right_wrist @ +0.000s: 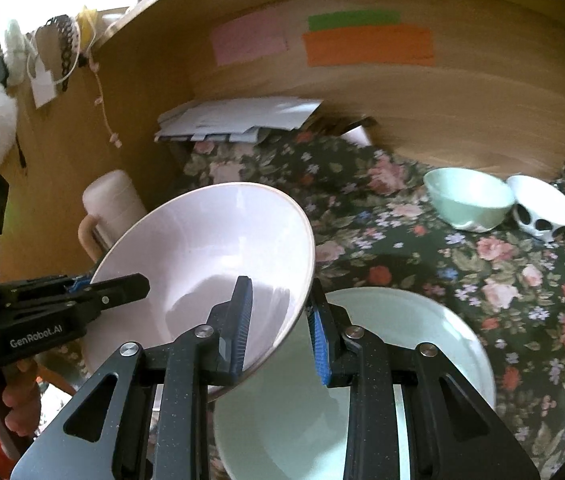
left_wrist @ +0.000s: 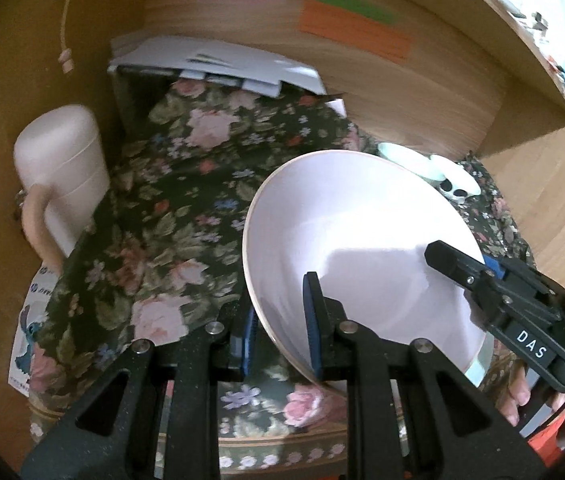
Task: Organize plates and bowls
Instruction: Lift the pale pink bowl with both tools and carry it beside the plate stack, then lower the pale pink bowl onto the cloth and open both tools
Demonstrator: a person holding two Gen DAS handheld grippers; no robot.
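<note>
While the floral tablecloth spreads under everything, the pale plate lies flat directly beneath the tilted pink bowl, empty as far as shows. Both grippers pinch that bowl's rim: the right gripper at its near edge, the left gripper at the opposite side. Farther right, well apart, a mint bowl touches a spotted bowl, both seemingly empty.

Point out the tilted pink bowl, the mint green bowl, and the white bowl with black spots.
Tilted pink bowl (right_wrist: pixel 210 248): right wrist view, inner wall.
Mint green bowl (right_wrist: pixel 467 200): right wrist view, inside.
White bowl with black spots (right_wrist: pixel 542 204): right wrist view, inside.
</note>
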